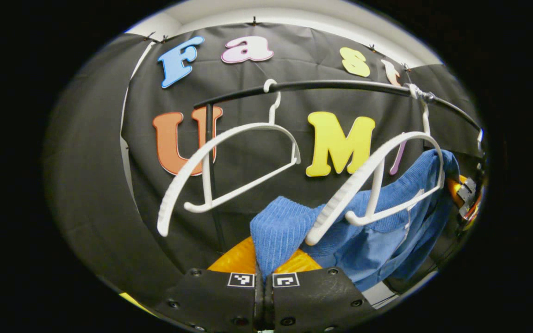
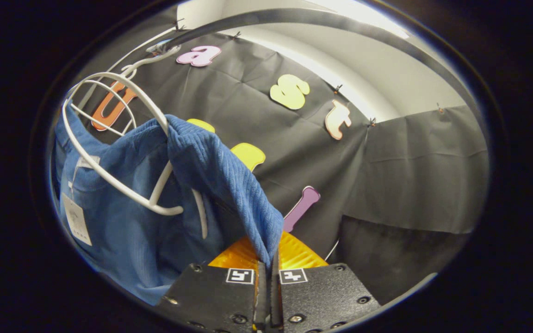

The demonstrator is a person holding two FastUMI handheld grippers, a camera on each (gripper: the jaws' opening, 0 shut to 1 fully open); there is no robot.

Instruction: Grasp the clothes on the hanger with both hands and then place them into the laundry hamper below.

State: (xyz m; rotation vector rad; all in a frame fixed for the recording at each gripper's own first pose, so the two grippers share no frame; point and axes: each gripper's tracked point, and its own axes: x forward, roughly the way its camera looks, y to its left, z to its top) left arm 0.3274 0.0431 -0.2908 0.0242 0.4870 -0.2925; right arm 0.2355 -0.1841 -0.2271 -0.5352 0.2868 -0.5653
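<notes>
Clenched on blue cloth, the left gripper (image 1: 263, 273) pinches one edge of the garment (image 1: 377, 231), and the right gripper (image 2: 269, 270) grips another edge. That garment hangs partly off a white hanger (image 1: 377, 180) on a black rail (image 1: 331, 85). Beside it an empty hanger (image 1: 220, 166) dangles before the black cloth wall (image 2: 410, 175).

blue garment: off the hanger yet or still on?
Partly on. The blue ribbed knit garment still drapes over the white plastic hanger; both the left gripper and right gripper pinch its pulled-out corners.
</notes>
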